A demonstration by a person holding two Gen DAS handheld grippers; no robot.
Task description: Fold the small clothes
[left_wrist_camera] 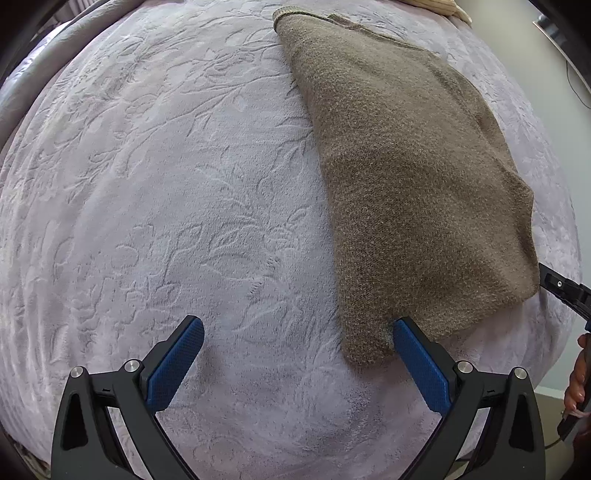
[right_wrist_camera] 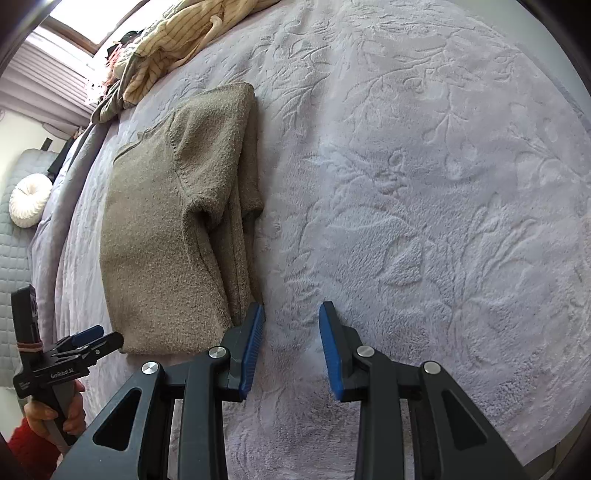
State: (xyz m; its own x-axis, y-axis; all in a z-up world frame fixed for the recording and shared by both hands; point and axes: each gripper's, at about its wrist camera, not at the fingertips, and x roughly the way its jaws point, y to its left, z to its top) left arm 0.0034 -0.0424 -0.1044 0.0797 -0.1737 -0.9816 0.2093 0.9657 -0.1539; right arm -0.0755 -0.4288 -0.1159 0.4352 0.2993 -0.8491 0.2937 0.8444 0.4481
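A brown knitted sweater [left_wrist_camera: 406, 166] lies folded lengthwise on a lilac embossed blanket [left_wrist_camera: 166, 184]. My left gripper [left_wrist_camera: 297, 328] is open wide over the blanket by the sweater's near left corner. Its right finger [left_wrist_camera: 417, 354] lies against that corner, and nothing is between the pads. In the right wrist view the sweater [right_wrist_camera: 166, 229] lies at the left with a sleeve folded over it. My right gripper [right_wrist_camera: 291, 312] stands open and empty over bare blanket [right_wrist_camera: 424, 184], its left finger [right_wrist_camera: 253, 332] beside the sweater's near right corner. The left gripper [right_wrist_camera: 88, 339] shows at the lower left.
A heap of cream striped clothes [right_wrist_camera: 177, 33] lies at the far end of the bed. A white round cushion [right_wrist_camera: 29, 199] sits beyond the bed's left edge. A hand in a red sleeve [right_wrist_camera: 33, 443] holds the left gripper's handle. The right gripper's tip [left_wrist_camera: 565, 291] pokes in at the right edge.
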